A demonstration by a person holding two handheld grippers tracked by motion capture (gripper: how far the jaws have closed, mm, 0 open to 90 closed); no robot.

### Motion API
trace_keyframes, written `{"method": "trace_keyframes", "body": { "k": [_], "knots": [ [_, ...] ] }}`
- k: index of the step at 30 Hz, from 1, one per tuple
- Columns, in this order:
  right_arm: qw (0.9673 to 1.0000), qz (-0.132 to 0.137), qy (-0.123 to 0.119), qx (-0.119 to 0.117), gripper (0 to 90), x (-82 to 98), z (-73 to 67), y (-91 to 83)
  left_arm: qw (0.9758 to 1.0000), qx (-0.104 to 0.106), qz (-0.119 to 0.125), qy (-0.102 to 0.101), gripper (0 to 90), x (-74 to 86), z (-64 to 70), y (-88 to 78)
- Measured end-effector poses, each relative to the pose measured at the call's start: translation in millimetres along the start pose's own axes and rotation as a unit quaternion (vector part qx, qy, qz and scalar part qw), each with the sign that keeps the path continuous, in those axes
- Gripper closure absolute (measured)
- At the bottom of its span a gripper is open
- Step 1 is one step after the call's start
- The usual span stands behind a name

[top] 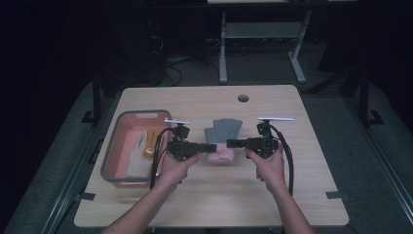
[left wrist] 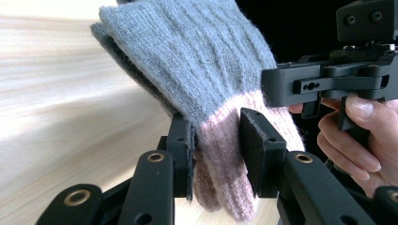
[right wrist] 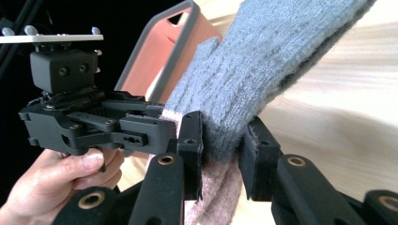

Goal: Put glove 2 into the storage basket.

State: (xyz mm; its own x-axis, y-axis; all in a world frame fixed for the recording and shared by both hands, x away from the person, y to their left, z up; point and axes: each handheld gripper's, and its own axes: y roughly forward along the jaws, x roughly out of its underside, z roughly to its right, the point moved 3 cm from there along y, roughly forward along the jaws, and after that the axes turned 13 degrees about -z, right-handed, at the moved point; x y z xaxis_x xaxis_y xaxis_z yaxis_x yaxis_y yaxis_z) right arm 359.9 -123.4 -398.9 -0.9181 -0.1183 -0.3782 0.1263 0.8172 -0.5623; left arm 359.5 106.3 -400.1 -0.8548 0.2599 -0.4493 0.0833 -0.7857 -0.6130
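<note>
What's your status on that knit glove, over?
Left gripper and right gripper both clamped on the grey-and-pink glove, one from each side, mid-table. Pink bin sits off to the left. Nothing in the way.

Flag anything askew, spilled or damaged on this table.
Nothing stands out. The left gripper and right gripper both pinch the glove from opposite sides; it looks intact. The bin sits level at the table's left, contents inside.
</note>
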Motion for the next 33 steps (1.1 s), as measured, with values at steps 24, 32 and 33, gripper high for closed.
{"method": "trace_keyframes", "body": {
  "k": [24,32,33],
  "knots": [
    [0.9989,-0.022,-0.040,-0.008,71.8,-39.5,-44.5,30.4,0.9991,-0.020,0.036,-0.009,66.8,-3.0,-13.3,-60.3],
    [0.9982,-0.033,-0.049,-0.011,71.8,-49.6,-56.1,42.6,0.9985,-0.026,0.047,-0.014,66.8,-0.9,-19.9,-74.7],
    [0.9980,-0.033,-0.052,-0.011,71.8,-50.8,-57.3,44.3,0.9984,-0.028,0.047,-0.014,66.8,-0.7,-20.6,-76.9]
  ]
}}
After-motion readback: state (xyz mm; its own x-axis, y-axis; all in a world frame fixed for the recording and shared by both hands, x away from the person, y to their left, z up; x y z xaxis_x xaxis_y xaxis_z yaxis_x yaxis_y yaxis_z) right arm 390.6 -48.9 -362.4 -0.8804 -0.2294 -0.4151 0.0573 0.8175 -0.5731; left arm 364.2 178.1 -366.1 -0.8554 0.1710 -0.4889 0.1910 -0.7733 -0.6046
